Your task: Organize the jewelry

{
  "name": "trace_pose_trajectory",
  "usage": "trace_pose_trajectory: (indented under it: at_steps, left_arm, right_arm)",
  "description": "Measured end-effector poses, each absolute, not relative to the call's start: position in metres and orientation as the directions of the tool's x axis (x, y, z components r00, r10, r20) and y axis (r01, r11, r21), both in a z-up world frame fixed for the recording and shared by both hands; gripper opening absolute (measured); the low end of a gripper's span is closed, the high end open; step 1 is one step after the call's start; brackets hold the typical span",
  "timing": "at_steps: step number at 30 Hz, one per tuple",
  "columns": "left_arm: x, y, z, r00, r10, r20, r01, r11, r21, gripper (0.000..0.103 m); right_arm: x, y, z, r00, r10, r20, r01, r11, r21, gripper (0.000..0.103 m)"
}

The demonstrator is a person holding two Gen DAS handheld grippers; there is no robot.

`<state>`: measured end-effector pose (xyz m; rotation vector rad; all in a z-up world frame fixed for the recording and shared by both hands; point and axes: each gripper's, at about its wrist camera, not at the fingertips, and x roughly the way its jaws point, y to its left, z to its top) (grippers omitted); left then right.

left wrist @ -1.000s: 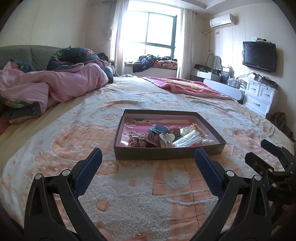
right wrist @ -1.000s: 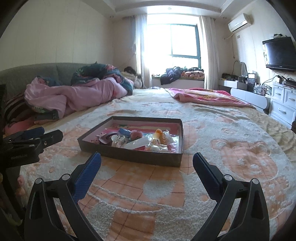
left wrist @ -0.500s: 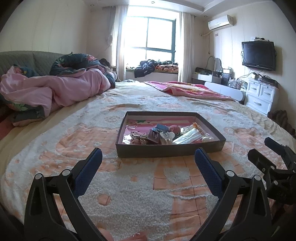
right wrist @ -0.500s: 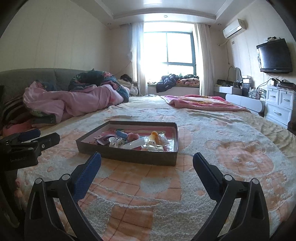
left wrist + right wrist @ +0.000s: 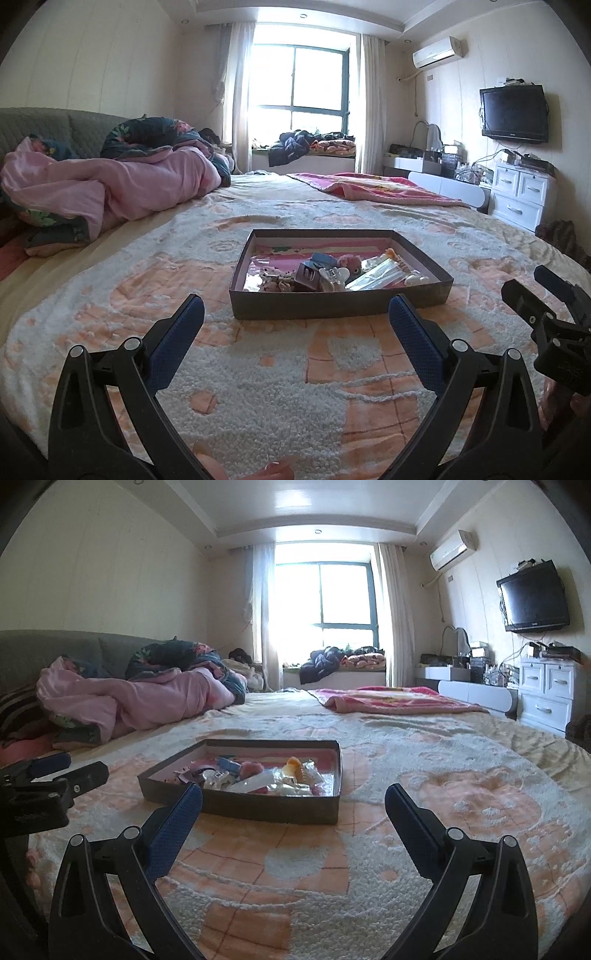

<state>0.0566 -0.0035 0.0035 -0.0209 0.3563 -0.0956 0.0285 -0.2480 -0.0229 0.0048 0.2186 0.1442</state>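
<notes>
A shallow dark cardboard box [image 5: 332, 304] [image 5: 258, 806] lies on the bed, lined in pink and holding several small items: hair clips, a pink pompom [image 5: 349, 263], clear plastic packets [image 5: 384, 275] and an orange claw clip [image 5: 293, 767]. My left gripper [image 5: 295, 321] is open just short of the box's near wall, nothing between its blue pads. My right gripper [image 5: 293, 806] is open too, low over the blanket before the box's near right corner. Each gripper appears at the edge of the other's view.
The box rests on a fluffy cream and orange blanket [image 5: 280, 373] that covers the bed. A heap of pink quilts [image 5: 110, 188] lies at the far left, a pink blanket [image 5: 373, 188] at the far right. White drawers [image 5: 521, 195] and a wall television [image 5: 513, 114] stand beyond.
Both cameras have tilted up and sit lower, so more ceiling shows and the box looks flatter. Both grippers stay open; nothing in the box has moved.
</notes>
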Motion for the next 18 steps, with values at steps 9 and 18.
trace_pose_trajectory:
  at_steps: [9, 18]
  left_arm:
    - [0.0623, -0.001, -0.0015, 0.927, -0.102, -0.361, 0.088, 0.995, -0.055, 0.092]
    - [0.0629, -0.0001, -0.0035, 0.931, -0.104, -0.349, 0.09, 0.994, -0.057, 0.092]
  right_arm:
    - [0.0298, -0.2447, -0.0251, 0.967, 0.143, -0.211, -0.145, 0.989, 0.005, 0.097]
    - [0.0291, -0.2429, -0.0262, 0.968, 0.143, -0.208, -0.146, 0.989, 0.0, 0.097]
